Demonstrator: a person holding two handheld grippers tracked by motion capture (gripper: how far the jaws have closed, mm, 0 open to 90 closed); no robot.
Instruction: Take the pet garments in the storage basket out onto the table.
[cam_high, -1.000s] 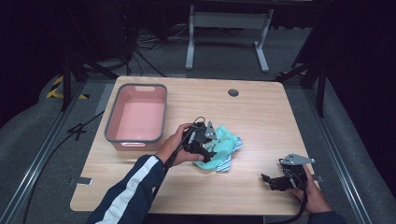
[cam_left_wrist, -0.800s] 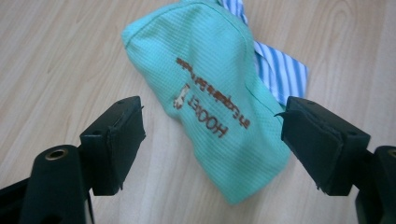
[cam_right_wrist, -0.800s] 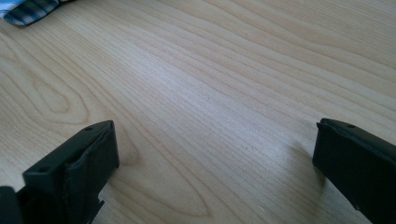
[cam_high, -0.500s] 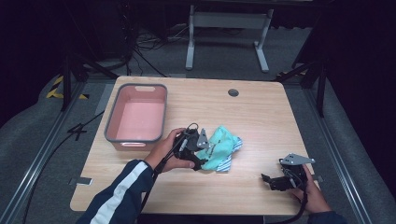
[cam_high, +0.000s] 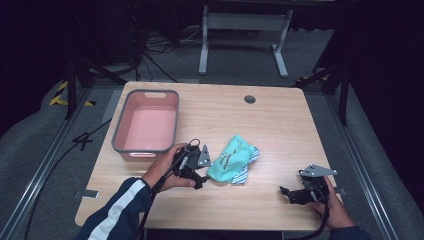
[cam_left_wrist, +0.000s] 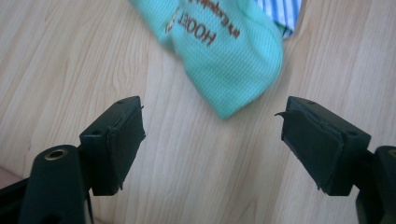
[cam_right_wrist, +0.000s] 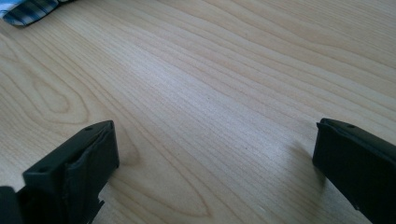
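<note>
Fingers (cam_left_wrist: 112, 140) on my left gripper (cam_left_wrist: 210, 154) gape wide, empty, below the green cloth (cam_left_wrist: 224, 56) at frame top; soft, light, I'd pinch its near fold.

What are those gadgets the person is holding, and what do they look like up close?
Each hand holds a black gripper, the left gripper and the right gripper, each topped with a grey three-cornered plate and trailing a black cable. Each ends in two blocky black jaws with padded faces. The left arm wears a dark blue sleeve with white stripes.
</note>
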